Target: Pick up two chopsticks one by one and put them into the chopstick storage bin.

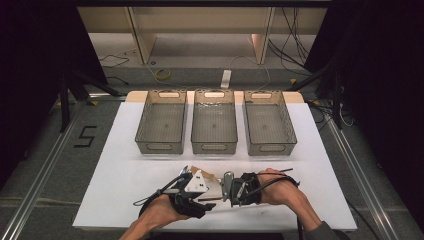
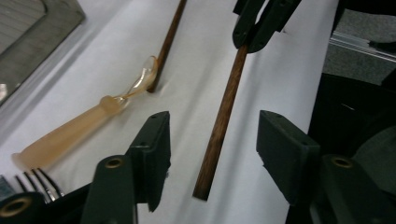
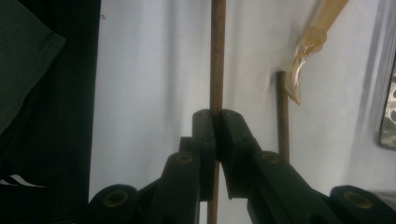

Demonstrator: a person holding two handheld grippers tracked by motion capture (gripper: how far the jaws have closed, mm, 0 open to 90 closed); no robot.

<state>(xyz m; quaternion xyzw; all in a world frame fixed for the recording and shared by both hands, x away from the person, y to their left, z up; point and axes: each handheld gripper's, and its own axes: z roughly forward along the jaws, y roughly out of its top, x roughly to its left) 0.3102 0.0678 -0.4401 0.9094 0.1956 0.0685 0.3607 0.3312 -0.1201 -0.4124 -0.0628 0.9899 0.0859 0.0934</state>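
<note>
The thin dark-brown wooden chopstick (image 3: 216,56) is clamped in the right tongs (image 3: 217,122); left tongs (image 2: 212,140) straddle it, unclosed. Three grey mesh bins (image 1: 161,131) await; nothing sorted.

Dark brown chopstick (image 2: 223,116), translucent amber spoon (image 2: 79,128), black claw (image 3: 216,135), white table (image 1: 125,175).

The high view looks forward and down from above the near side of the worktop (image 1: 125,150). Each gripper view sits low and close, facing along its own fingers. Both share the brown stick (image 2: 223,116) and amber spoon (image 2: 74,128).
</note>
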